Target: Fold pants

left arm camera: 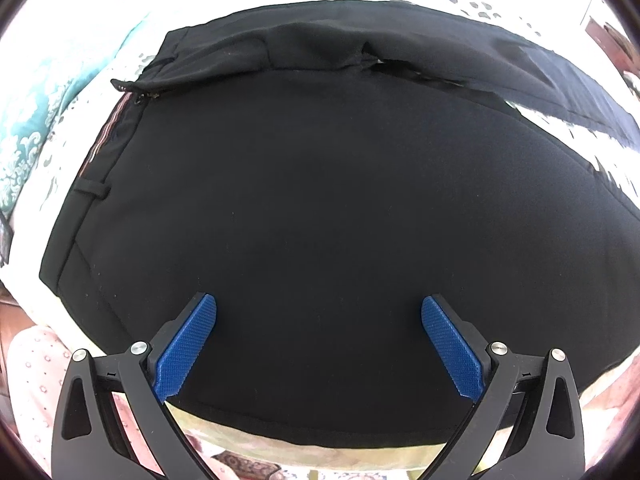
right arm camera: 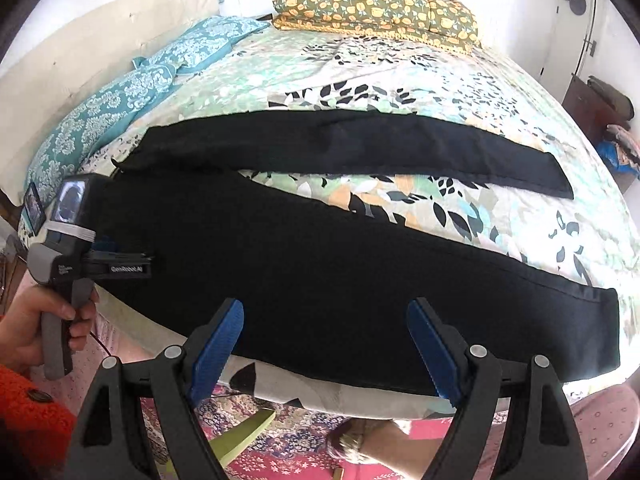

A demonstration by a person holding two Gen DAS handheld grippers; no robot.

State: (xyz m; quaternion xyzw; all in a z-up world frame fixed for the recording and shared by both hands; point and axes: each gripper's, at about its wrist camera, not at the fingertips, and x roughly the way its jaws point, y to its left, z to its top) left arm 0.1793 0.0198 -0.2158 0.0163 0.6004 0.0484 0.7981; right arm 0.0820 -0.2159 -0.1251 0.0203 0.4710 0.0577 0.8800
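Observation:
Black pants (right arm camera: 304, 256) lie spread flat on the bed, waist to the left, the two legs splayed apart to the right. The near leg (right arm camera: 500, 320) runs along the bed's front edge; the far leg (right arm camera: 360, 148) lies behind it. In the left wrist view the waistband (left arm camera: 100, 148) and seat (left arm camera: 320, 200) fill the frame. My left gripper (left arm camera: 319, 304) is open and empty just above the waist area; it also shows in the right wrist view (right arm camera: 152, 262), its jaws edge-on there. My right gripper (right arm camera: 326, 308) is open and empty above the near leg.
The bed has a floral cover (right arm camera: 400, 76). Teal pillows (right arm camera: 104, 112) lie at the left, a folded yellow-flowered quilt (right arm camera: 376, 10) at the far end. A patterned rug (right arm camera: 280, 432) and a foot are below the front edge. A cabinet (right arm camera: 592, 108) stands at the right.

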